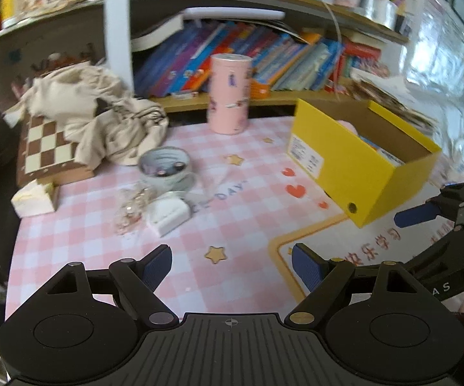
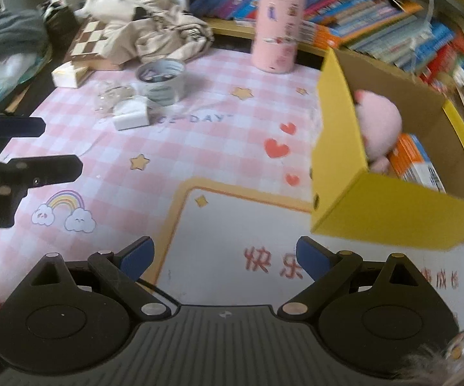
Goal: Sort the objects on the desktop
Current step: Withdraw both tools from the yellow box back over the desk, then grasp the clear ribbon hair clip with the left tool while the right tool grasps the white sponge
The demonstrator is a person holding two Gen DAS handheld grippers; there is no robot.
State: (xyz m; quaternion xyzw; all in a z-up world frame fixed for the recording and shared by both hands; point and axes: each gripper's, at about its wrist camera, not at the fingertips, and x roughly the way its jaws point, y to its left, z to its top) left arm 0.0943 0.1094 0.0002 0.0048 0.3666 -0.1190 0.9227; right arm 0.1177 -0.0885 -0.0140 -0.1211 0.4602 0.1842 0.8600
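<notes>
Left wrist view: yellow box [image 1: 357,173] standing open on the right of the pink checked tabletop [image 1: 238,199], label on its near end wall, books partly visible inside. From the right wrist view, same box [image 2: 392,206] holding a pink plush toy [image 2: 378,122] against the left wall and an orange-and-blue book [image 2: 420,164] just beside it.

Farther back, near the shelf edge, a tall pink canister [image 1: 230,93] standing upright. Left of centre, a round tin [image 1: 166,169] open at the top, small items inside, too blurred to name. Just in front of the tin, a white rectangular case [image 1: 169,217], and beside that a crumpled clear wrapper [image 1: 130,207]. Farther left, a small white carton [image 1: 35,199] touching a chequered board box [image 1: 50,151], with a heap of beige cloth [image 1: 103,119] draped over the board. Behind everything, a shelf of leaning books [image 1: 264,54].

Left gripper [image 1: 232,265] with fingers spread wide, nothing between them, above the tabletop near a yellow star print. Right gripper [image 2: 223,259] likewise spread wide and empty, over the white panel with red characters, just left of the box's near corner. Each gripper visible at the edge of the other's view.
</notes>
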